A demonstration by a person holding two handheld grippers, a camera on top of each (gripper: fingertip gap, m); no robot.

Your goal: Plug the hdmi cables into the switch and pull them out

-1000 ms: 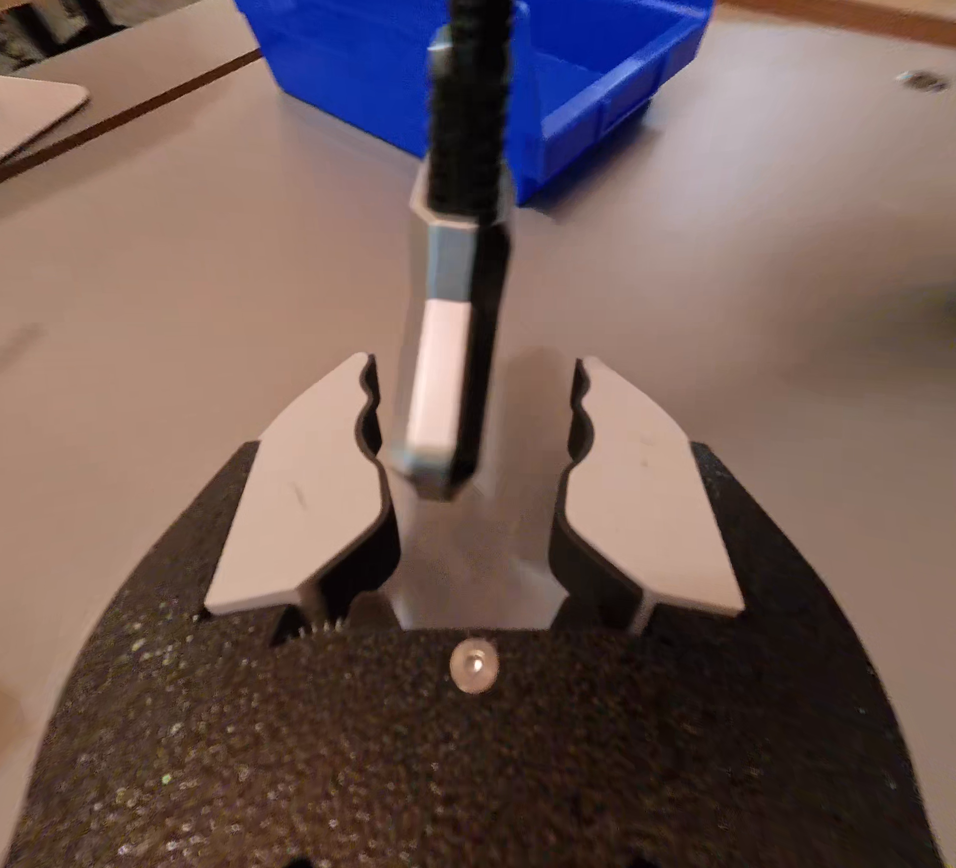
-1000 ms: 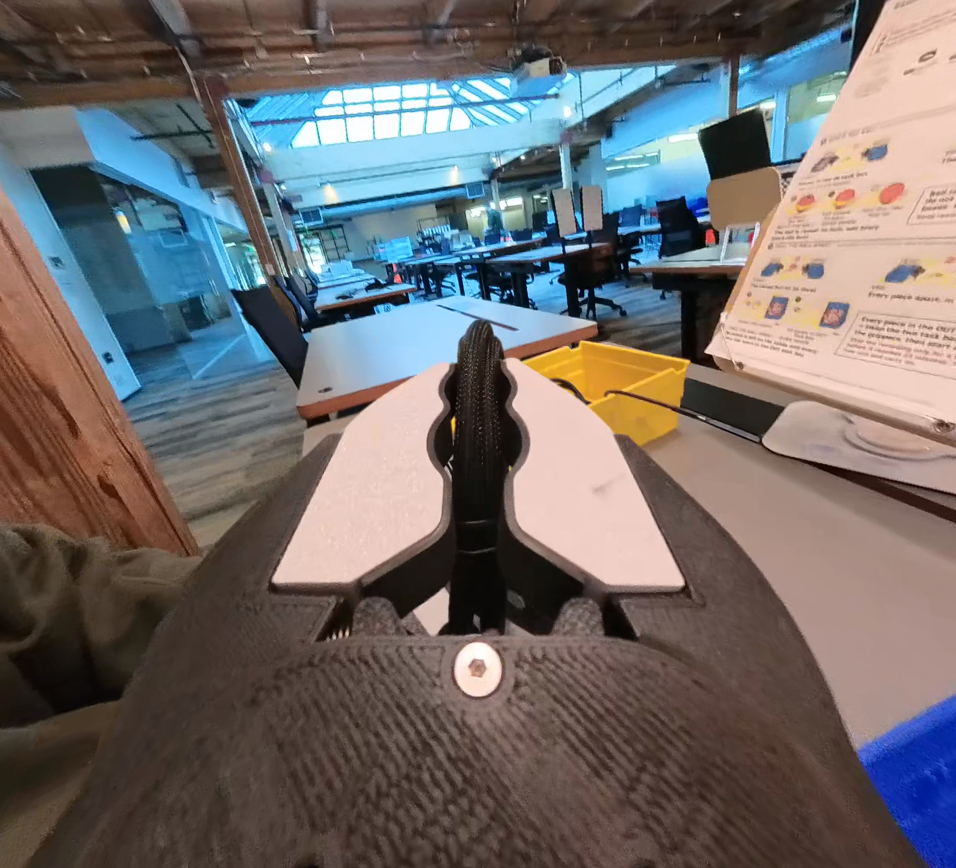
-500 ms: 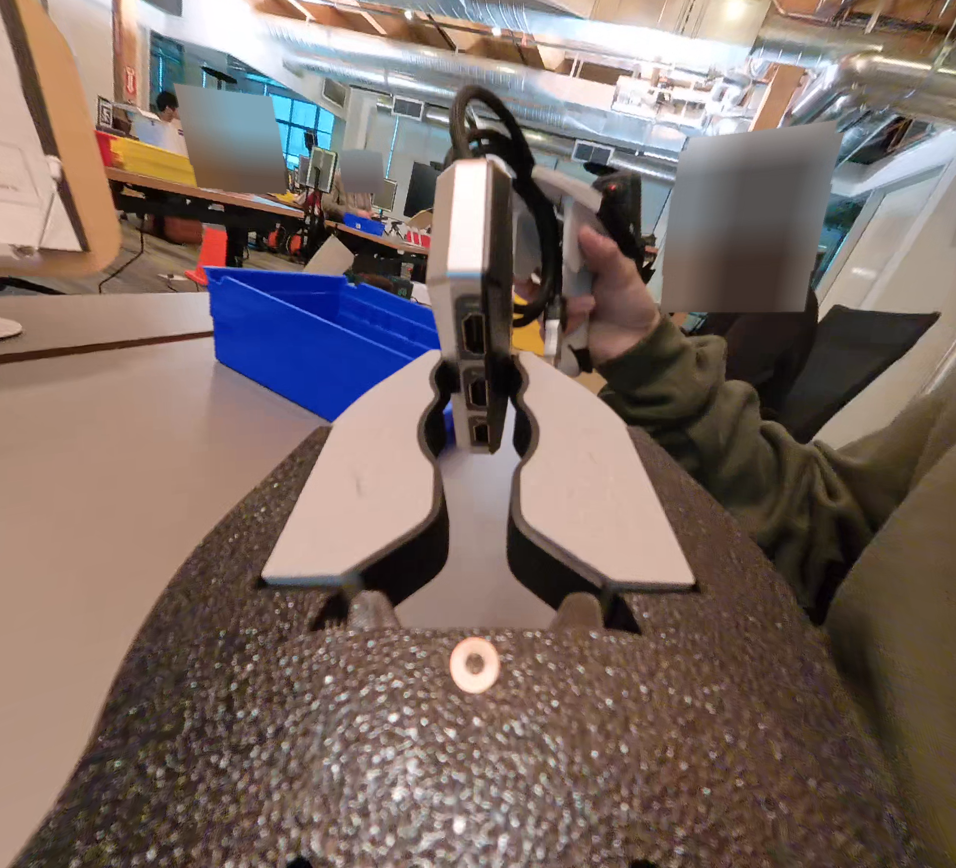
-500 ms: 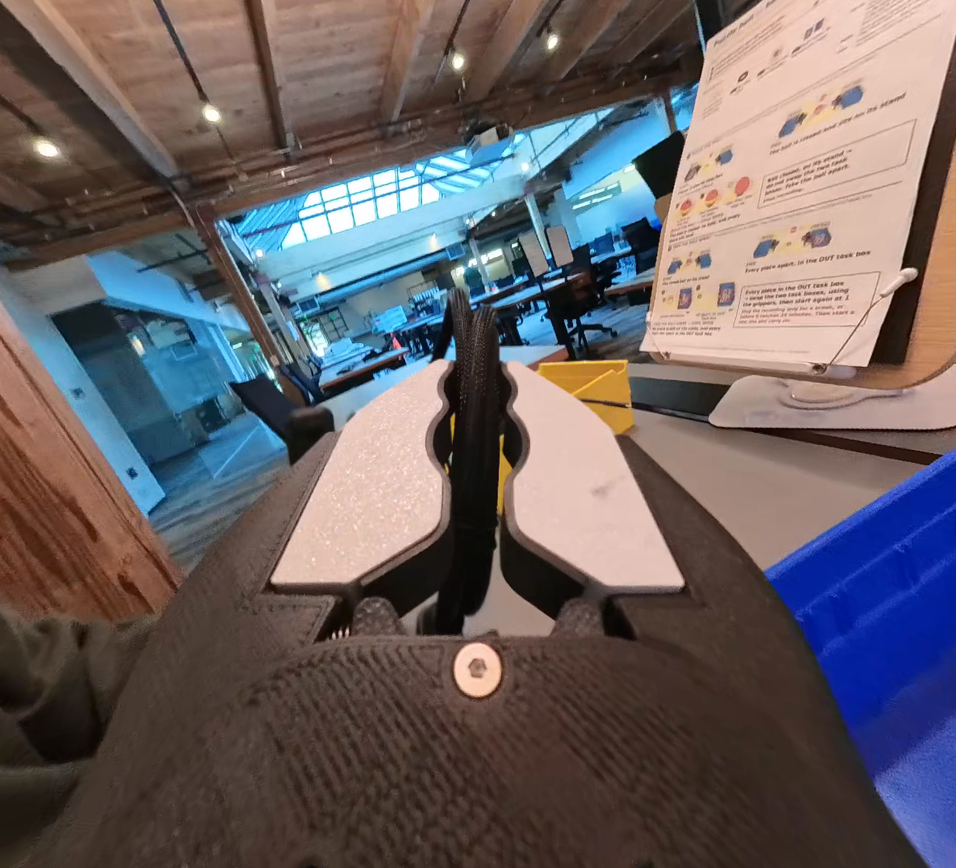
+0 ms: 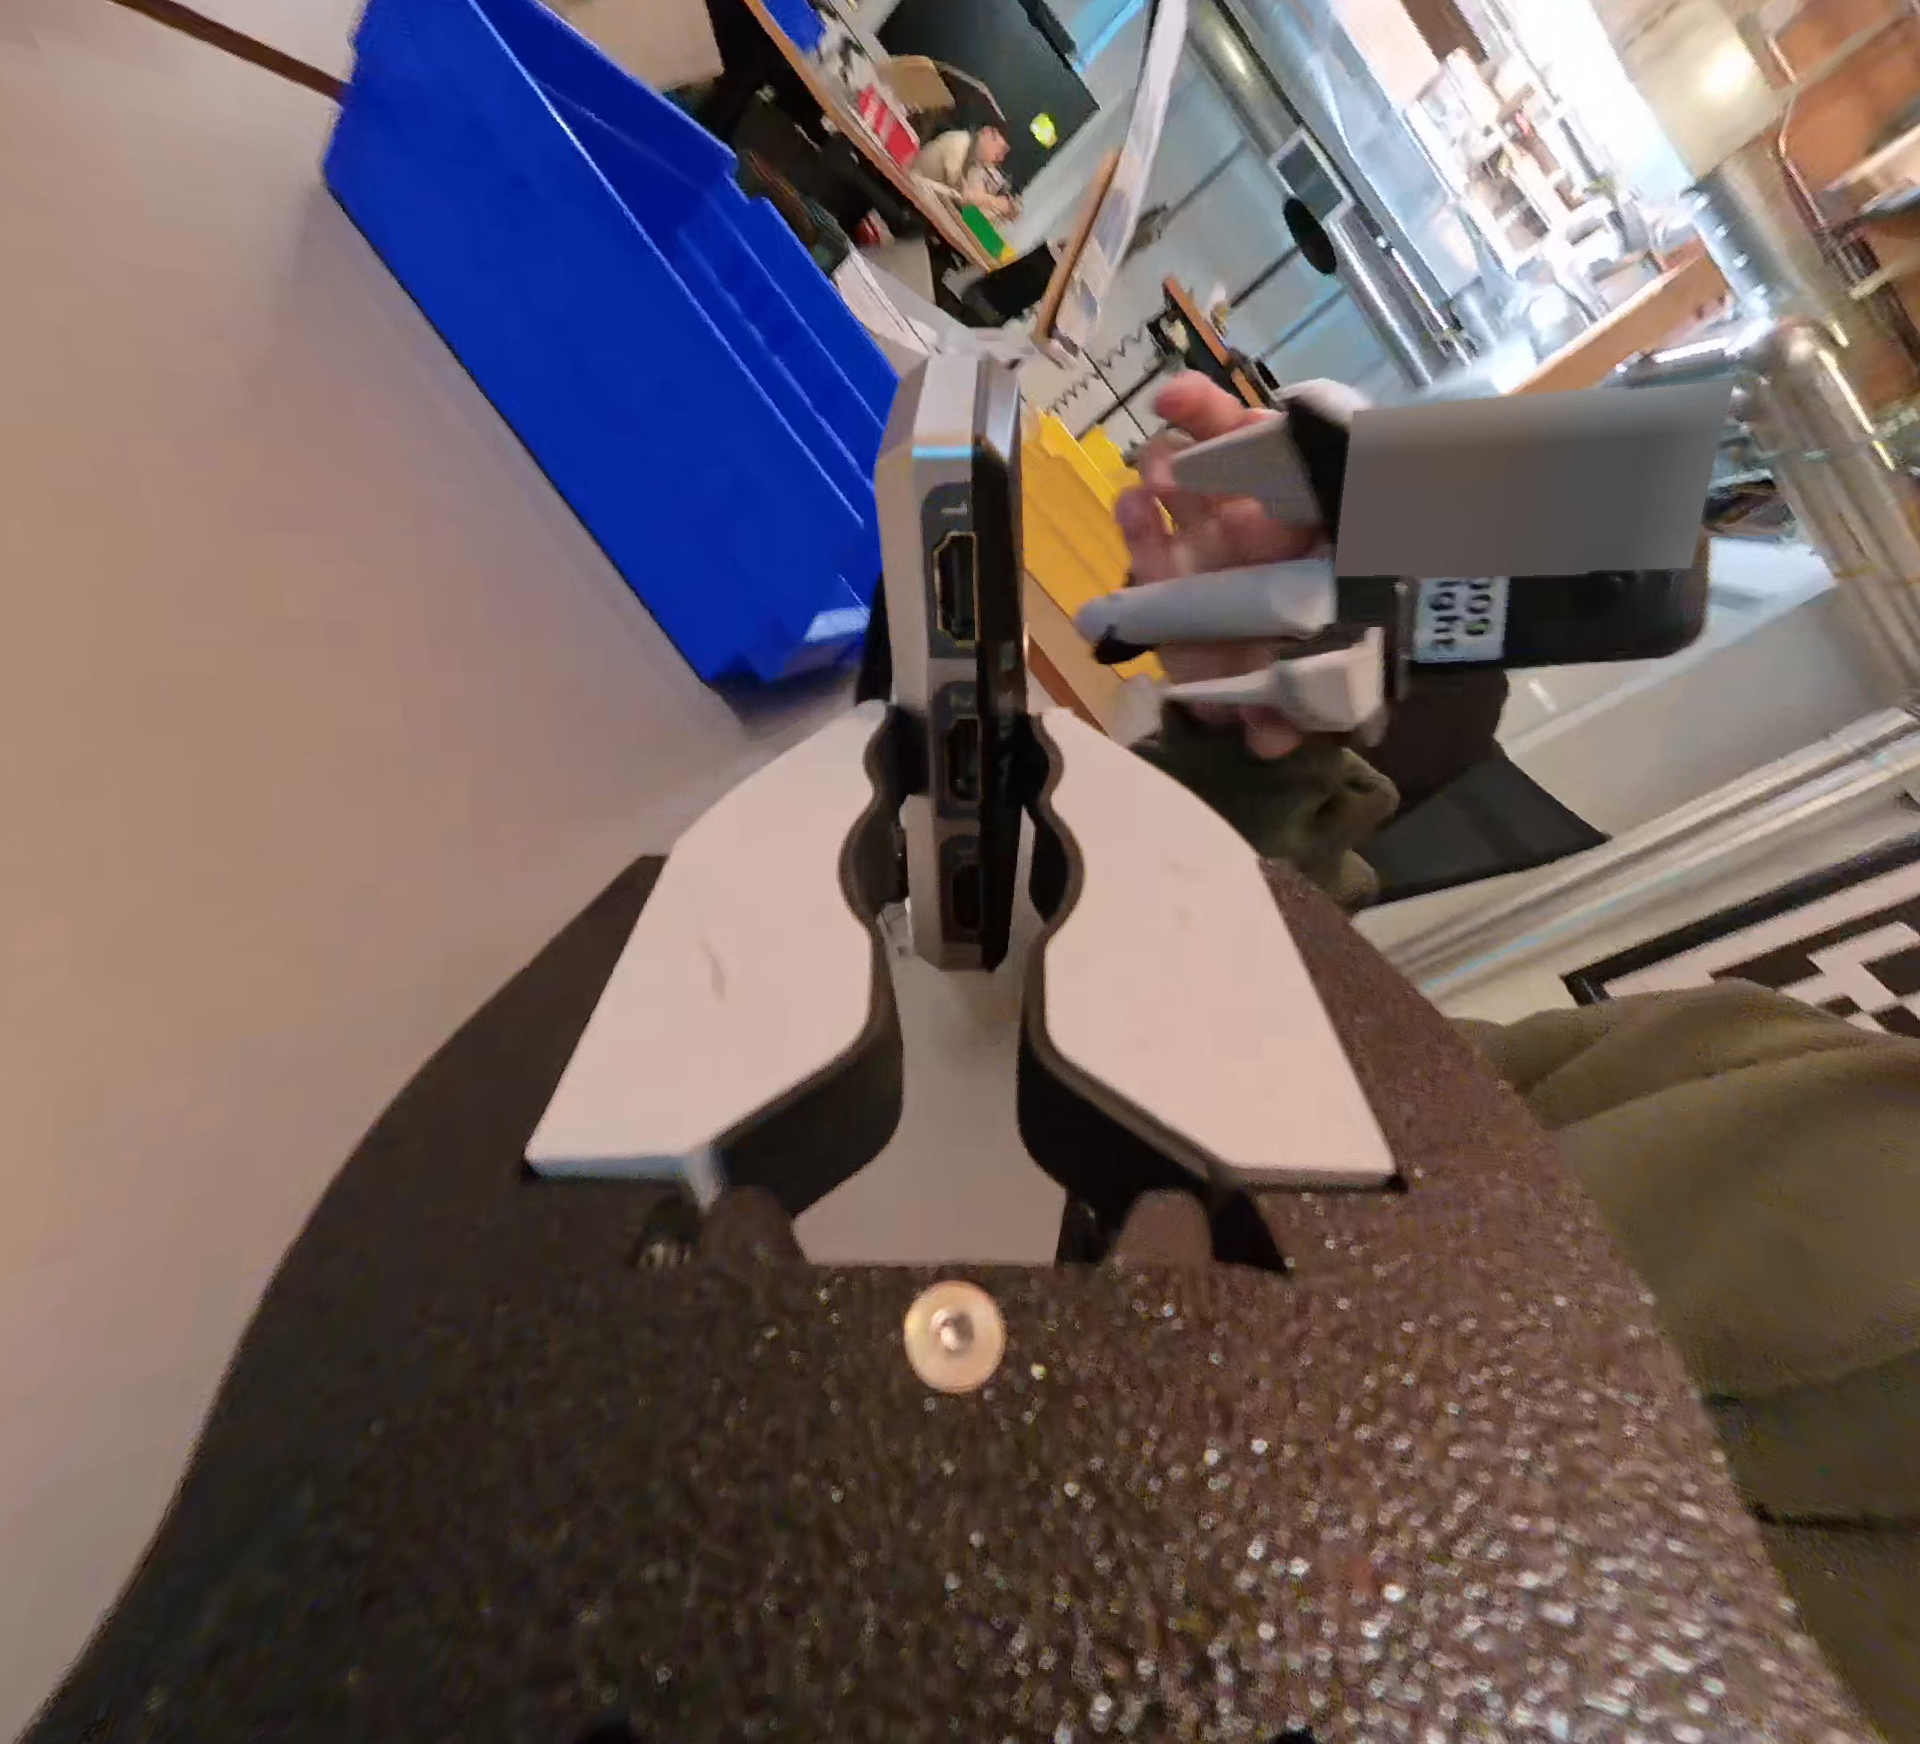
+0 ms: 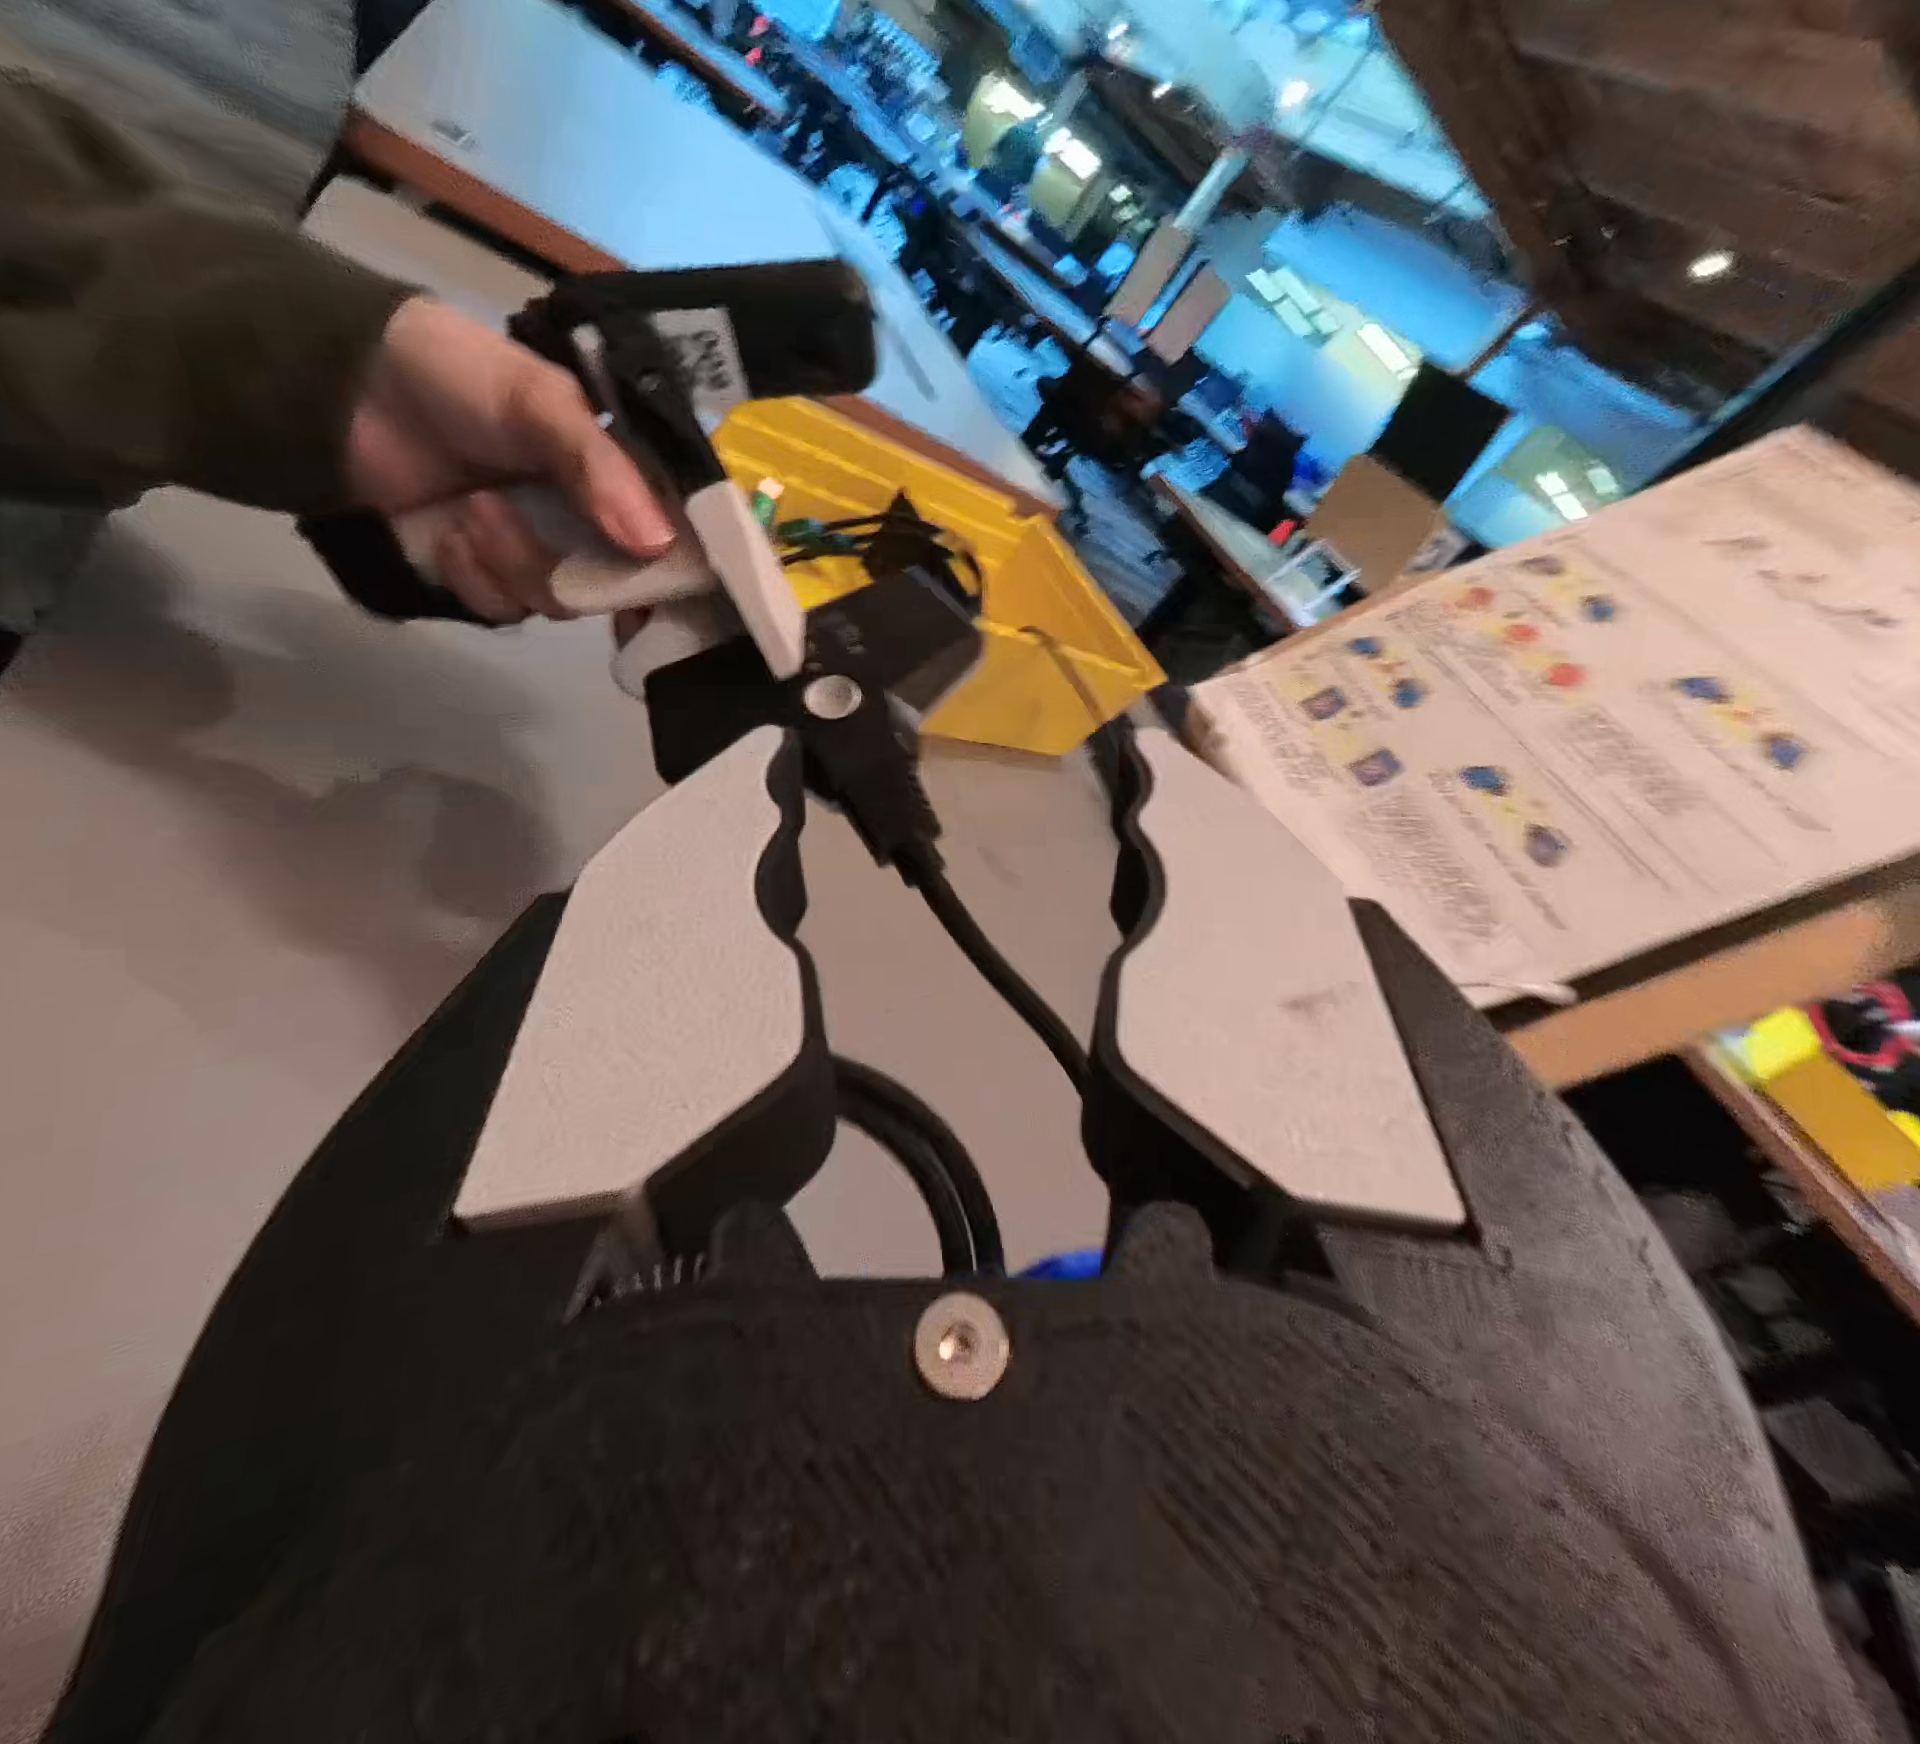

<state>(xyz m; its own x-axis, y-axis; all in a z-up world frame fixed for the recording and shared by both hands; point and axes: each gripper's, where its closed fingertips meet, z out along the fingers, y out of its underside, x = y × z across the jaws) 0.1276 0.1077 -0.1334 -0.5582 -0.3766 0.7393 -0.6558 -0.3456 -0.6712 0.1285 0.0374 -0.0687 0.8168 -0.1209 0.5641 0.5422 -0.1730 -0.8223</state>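
Note:
My left gripper [image 5: 951, 759] is shut on the HDMI switch [image 5: 940, 655], a slim grey box with a black face, held edge-on with three ports facing the camera. In the right wrist view the switch [image 6: 894, 634] sits in the left gripper's fingers [image 6: 748, 562], held by a hand [image 6: 488, 468]. A black HDMI cable [image 6: 987, 946] runs from a plug [image 6: 883, 801] at the switch back between my right gripper's fingers. My right gripper [image 6: 956, 744] is open and not squeezing the cable. It also shows in the left wrist view [image 5: 1127, 551], just right of the switch.
A blue bin [image 5: 582, 292] stands on the grey table [image 6: 260, 811]. A yellow bin [image 6: 1039, 634] with small parts and wires lies behind the switch. An instruction sheet on a stand [image 6: 1558, 707] is at the right. A green sleeve [image 5: 1714, 1175] is close by.
My right gripper has opened and let go of the cable it was clamping. It now faces the switch. The left gripper still holds the switch and has rolled, tilting the view.

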